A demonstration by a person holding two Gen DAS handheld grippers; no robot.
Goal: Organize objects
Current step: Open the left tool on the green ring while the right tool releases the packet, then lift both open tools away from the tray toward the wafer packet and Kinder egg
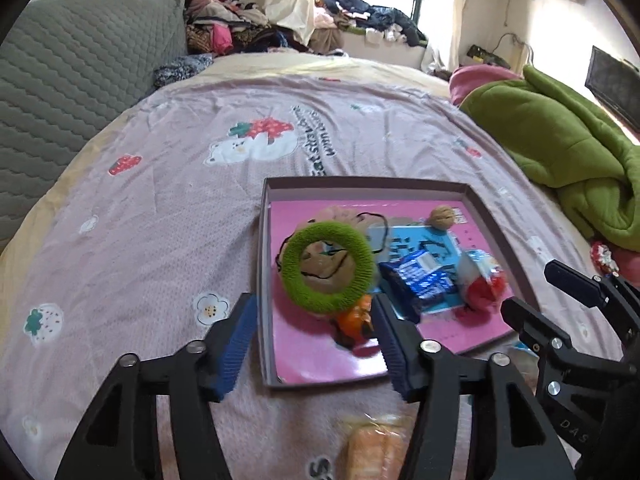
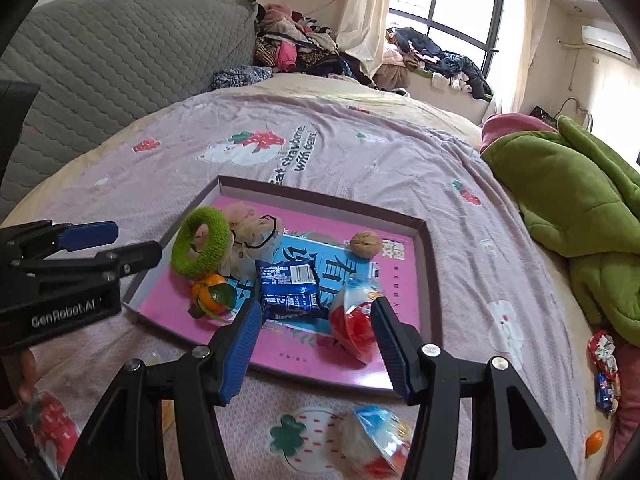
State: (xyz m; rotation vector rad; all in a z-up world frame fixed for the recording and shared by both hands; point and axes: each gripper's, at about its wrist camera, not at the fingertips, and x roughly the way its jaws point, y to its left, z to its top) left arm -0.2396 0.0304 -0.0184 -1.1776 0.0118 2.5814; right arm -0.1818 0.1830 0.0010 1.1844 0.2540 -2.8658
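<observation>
A shallow box (image 1: pixel 496 224) (image 2: pixel 428 240) with a pink book inside lies on the bed. In it are a green fuzzy ring (image 1: pixel 326 266) (image 2: pixel 200 246), a beige scrunchie (image 2: pixel 250 222), a tangerine (image 1: pixel 354 318) (image 2: pixel 212 292), a blue snack packet (image 1: pixel 418 280) (image 2: pixel 290 286), a walnut (image 1: pixel 442 217) (image 2: pixel 365 243) and a red-and-white egg toy (image 1: pixel 482 280) (image 2: pixel 354 314). My left gripper (image 1: pixel 316 344) (image 2: pixel 120 246) is open and empty over the box's near left corner. My right gripper (image 2: pixel 316 346) (image 1: pixel 528 300) is open and empty at the box's near edge.
A second egg toy (image 2: pixel 378 440) and an orange wrapped snack (image 1: pixel 374 446) lie on the sheet in front of the box. A green blanket (image 1: pixel 560 152) (image 2: pixel 580 208) is heaped at right, with candy wrappers (image 2: pixel 604 368) and a small orange (image 2: pixel 594 440). A grey headboard (image 1: pixel 80 72) stands left.
</observation>
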